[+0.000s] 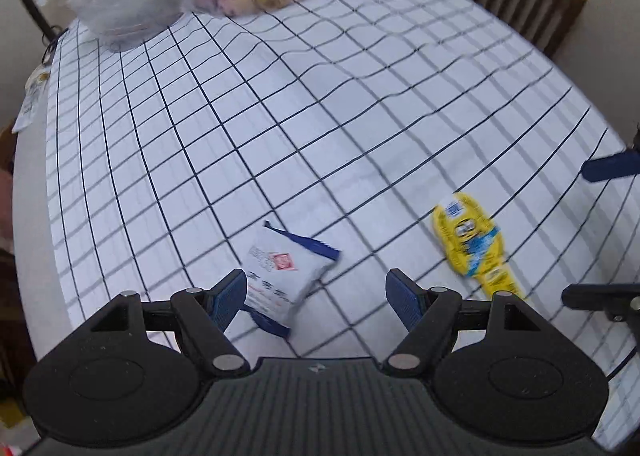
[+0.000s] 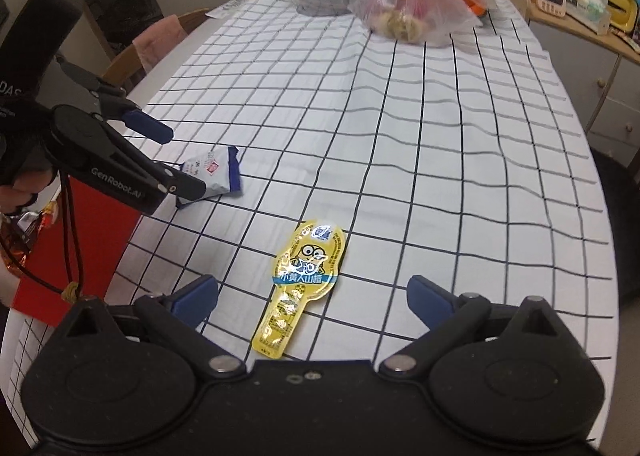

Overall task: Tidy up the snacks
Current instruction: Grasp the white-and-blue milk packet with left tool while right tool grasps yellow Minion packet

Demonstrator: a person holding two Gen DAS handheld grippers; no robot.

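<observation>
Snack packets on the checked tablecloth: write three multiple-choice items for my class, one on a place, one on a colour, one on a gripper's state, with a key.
1. Where does the white and blue packet lie?
A. Beside the left gripper
B. Inside the clear plastic bag
C. On the chair

2. What colour is the cartoon packet before the right gripper?
A. Red
B. Yellow
C. Green

3. How do the right gripper's jaws stand?
A. Shut on the packet
B. Open, holding nothing
C. Shut, empty

Key: 1 A, it lies on the tablecloth by the left fingers. 2 B, yellow wrapper. 3 B, the pads stand apart, packet untouched.
</observation>
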